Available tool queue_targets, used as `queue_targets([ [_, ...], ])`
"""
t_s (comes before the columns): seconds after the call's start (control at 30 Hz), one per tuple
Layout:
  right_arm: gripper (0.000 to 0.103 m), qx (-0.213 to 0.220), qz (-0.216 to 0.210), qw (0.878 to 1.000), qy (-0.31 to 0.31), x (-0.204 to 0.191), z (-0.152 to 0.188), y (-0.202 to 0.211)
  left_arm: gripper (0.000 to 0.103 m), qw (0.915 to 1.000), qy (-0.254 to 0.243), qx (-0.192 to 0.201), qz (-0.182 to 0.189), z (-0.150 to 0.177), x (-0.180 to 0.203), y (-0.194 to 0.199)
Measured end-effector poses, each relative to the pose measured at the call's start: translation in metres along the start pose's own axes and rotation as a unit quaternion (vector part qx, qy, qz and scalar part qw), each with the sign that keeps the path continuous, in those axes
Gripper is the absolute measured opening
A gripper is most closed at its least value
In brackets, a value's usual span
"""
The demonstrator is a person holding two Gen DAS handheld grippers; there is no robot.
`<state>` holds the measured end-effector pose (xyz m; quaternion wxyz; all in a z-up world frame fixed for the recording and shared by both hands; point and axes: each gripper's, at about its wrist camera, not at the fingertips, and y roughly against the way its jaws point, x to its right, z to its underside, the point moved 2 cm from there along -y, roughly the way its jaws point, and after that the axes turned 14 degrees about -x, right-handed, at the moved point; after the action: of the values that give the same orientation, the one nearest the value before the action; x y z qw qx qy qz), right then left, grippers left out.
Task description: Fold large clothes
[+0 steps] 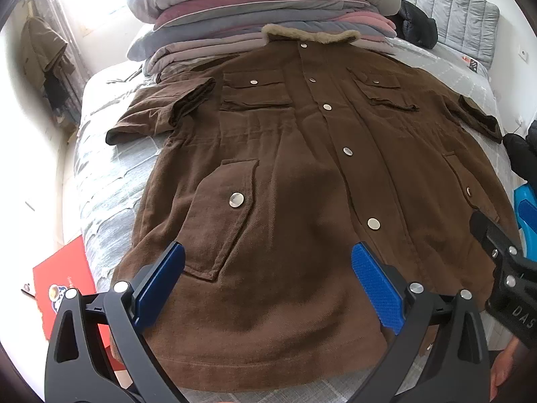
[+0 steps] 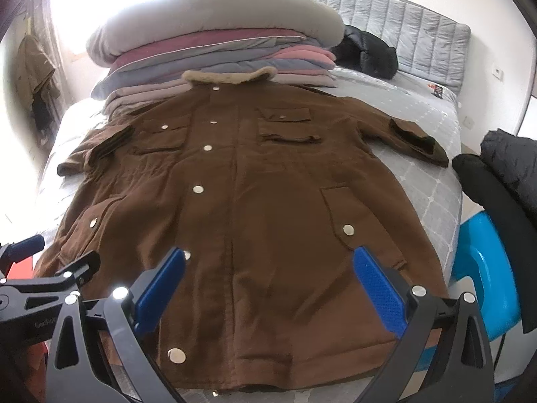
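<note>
Spread flat on bed (image 1: 100, 154): brown coat (image 1: 285, 154), collar far, hem nearest 2 grippers, left gripper (image 1: 268, 282) and right gripper (image 2: 268, 285) both agape, empty.

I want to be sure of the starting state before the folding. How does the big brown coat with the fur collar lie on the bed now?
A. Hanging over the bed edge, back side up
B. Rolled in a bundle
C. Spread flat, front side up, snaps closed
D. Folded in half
C: the big brown coat lies spread flat on the grey bed, its pockets and silver snaps facing up, sleeves out to the sides.
</note>
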<state>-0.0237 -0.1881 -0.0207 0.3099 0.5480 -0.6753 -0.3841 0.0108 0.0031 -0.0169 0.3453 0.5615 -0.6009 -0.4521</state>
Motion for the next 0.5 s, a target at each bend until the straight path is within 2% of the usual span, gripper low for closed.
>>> queue_targets([
  [0.5,0.097,0.006,-0.002,1.0,-0.001,0.0002,0.0001,0.0025,0.096,1.0,-0.001,0.003,-0.003,-0.0011,-0.0017,0.0007],
])
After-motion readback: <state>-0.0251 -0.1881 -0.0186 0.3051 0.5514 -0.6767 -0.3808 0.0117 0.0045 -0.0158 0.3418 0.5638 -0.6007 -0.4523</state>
